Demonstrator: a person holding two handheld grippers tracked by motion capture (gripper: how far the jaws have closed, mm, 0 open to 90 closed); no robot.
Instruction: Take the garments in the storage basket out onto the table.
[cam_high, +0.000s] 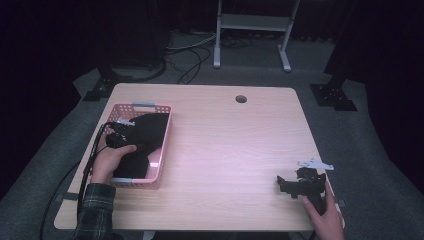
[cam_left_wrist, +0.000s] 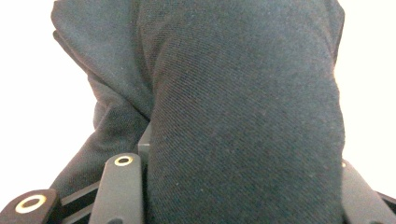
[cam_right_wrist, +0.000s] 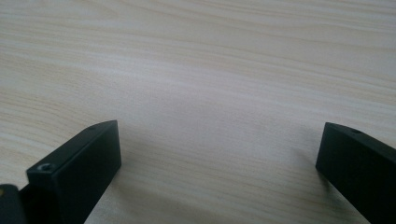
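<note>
Black cloth (cam_high: 145, 132) lies bunched in the pink basket (cam_high: 167, 131) at the left edge of the worktop (cam_high: 230, 150), and my left tool (cam_high: 120, 134) sits in it, clamped on a thick fold; in the left gripper view the dark weave (cam_left_wrist: 243, 116) bulges up between the jaws. I judge this the grasp step, grip made, lift not yet begun. Next move calls for a straight rise clear of the basket rim, slow enough that trailing fabric does not snag and drag the basket along. My right tool (cam_high: 296, 184) rests idle near the front right corner, jaws standing wide over bare wood (cam_right_wrist: 210, 84), nothing between them. No brand, label or writing readable anywhere.
</note>
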